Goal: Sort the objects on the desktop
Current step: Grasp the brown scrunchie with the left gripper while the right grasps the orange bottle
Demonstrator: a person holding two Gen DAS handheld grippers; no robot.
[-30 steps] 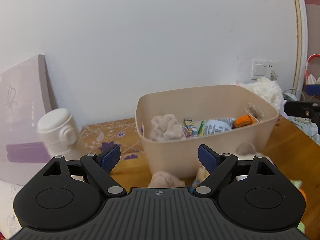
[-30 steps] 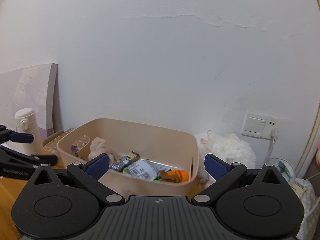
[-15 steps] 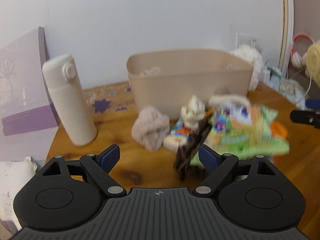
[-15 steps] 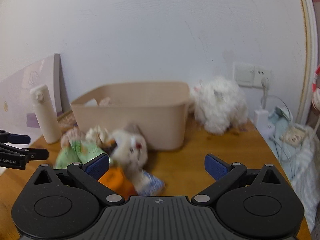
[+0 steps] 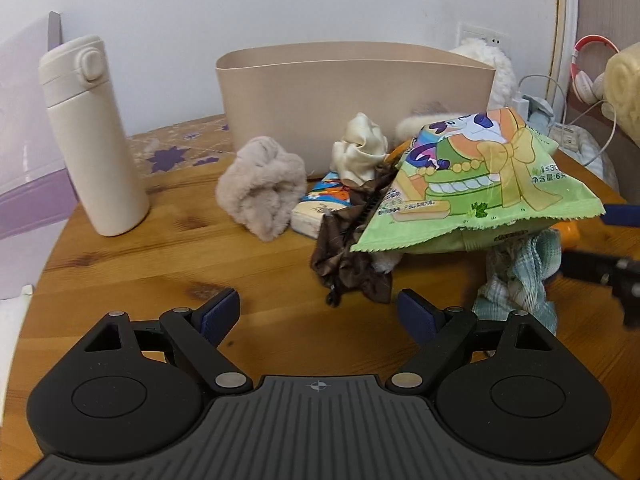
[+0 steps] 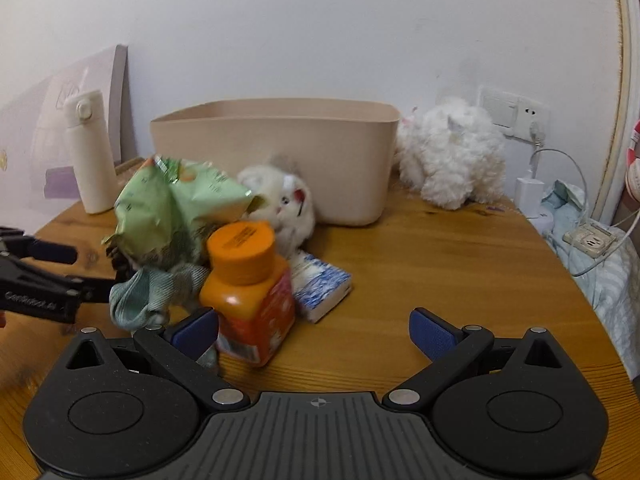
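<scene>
A pile of objects lies on the wooden table in front of a beige bin. In it are a green snack bag, a brown cloth, a beige furry scrunchie, a cream cloth, a tissue pack, a checked green cloth, an orange bottle and a small white plush. My left gripper is open and empty just before the brown cloth. My right gripper is open and empty, its left finger beside the orange bottle.
A cream thermos stands at the left. A large white plush sits right of the bin. A lilac box leans on the wall. Chargers and cables lie at the right table edge.
Both views have dropped from looking into the bin to table level, near the pile. The items in front of the bin are now sharp and close.
</scene>
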